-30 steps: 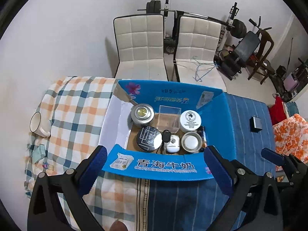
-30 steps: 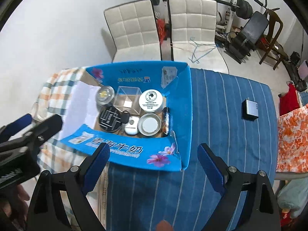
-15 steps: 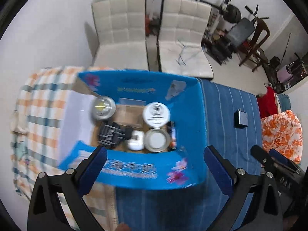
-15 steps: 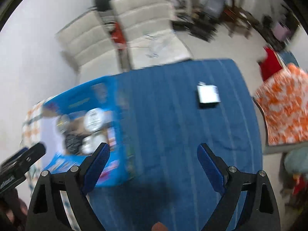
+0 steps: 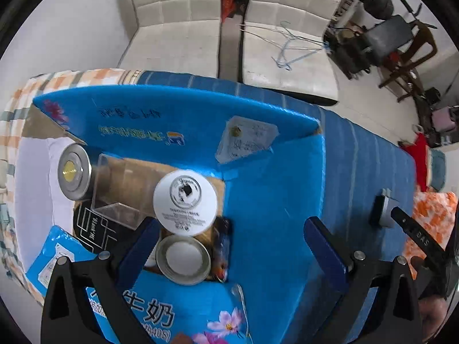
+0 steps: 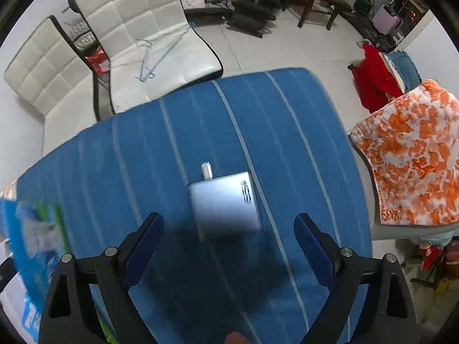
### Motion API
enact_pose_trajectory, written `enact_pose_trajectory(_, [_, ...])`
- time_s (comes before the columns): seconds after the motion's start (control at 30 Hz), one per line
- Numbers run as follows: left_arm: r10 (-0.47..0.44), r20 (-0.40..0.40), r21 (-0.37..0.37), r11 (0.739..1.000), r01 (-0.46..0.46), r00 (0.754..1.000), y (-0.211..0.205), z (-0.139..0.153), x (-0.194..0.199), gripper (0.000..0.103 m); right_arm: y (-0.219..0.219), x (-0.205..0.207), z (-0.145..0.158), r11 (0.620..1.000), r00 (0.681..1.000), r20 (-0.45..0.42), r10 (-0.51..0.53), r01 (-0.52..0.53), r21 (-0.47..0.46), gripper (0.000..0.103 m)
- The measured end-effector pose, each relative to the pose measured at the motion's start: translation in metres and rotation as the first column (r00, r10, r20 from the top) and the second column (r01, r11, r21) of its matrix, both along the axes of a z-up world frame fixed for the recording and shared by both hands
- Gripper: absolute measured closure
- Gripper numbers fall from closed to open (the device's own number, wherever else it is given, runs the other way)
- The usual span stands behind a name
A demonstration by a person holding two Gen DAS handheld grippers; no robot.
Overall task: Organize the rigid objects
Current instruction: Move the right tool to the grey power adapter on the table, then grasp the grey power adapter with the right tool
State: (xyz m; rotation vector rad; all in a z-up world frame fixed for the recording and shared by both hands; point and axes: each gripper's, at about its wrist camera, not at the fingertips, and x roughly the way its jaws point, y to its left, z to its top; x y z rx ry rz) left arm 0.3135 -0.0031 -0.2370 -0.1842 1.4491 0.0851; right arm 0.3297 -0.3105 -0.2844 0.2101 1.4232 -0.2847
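Observation:
A blue cardboard box (image 5: 275, 189) with open flaps holds several items: a white round jar (image 5: 185, 202), an open tin (image 5: 183, 259), a silver can (image 5: 73, 173), a clear plastic case (image 5: 114, 189) and a black box (image 5: 94, 226). My left gripper (image 5: 231, 246) hangs open over the box's right part. A silver rectangular device (image 6: 226, 205) with a white plug lies on the blue striped cloth (image 6: 160, 154). My right gripper (image 6: 229, 243) stands open just above and in front of it; the device (image 5: 384, 209) also shows at the right in the left wrist view.
Two white padded chairs (image 5: 183, 20) stand beyond the table, one with wire hangers (image 6: 155, 54). An orange floral cloth (image 6: 410, 157) lies to the right. A checked cloth (image 5: 11, 132) covers the table's left part. Gym gear and a dark chair (image 5: 393, 40) crowd the far right.
Both grippers have dropped closer to the table. The right one swung right, away from the box, and now hangs over the silver device. The left moved right over the box.

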Motion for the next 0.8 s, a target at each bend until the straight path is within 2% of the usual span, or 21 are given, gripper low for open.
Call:
enact_pose_trajectory(0.13, [0.007,0.003,0.016,1.000,-0.007,1.000,0.000,-0.001,0.009,0.000,-0.003,0.018,-0.034,1.000,0.999,-0.049,-0.014,0.014,0.006,0.009])
enact_pose_trajectory(0.2, [0.002,0.002,0.027,1.000,-0.002,1.000,0.000,-0.003,0.014,0.000,-0.005,0.020,-0.048,0.999,0.997,-0.076,-0.032,0.034,0.022,0.029])
enact_pose_trajectory(0.27, [-0.006,0.003,0.039,0.999,0.006,1.000,0.000,-0.004,0.016,0.000,-0.006,0.020,-0.052,0.998,0.997,-0.060,-0.048,0.050,0.029,0.039])
enact_pose_trajectory(0.4, [-0.027,0.005,0.062,0.998,0.027,1.000,-0.002,-0.004,0.016,0.000,-0.001,0.016,-0.052,0.999,0.998,-0.047,-0.036,0.037,0.008,0.041])
enact_pose_trajectory(0.47, [-0.037,0.015,0.070,0.997,0.036,0.999,-0.003,-0.002,0.014,0.000,0.003,0.010,-0.050,0.999,0.998,-0.050,-0.027,0.029,0.026,0.041])
enact_pose_trajectory(0.6, [-0.078,0.045,0.095,0.993,0.073,0.996,-0.010,0.008,0.003,0.000,0.019,-0.011,-0.027,0.998,1.000,-0.013,-0.005,0.005,0.059,0.041])
enact_pose_trajectory(0.8, [-0.128,0.102,0.091,0.989,0.119,0.986,-0.005,0.034,-0.028,0.000,0.055,-0.053,0.039,0.990,0.994,0.107,0.037,-0.051,0.128,0.041])
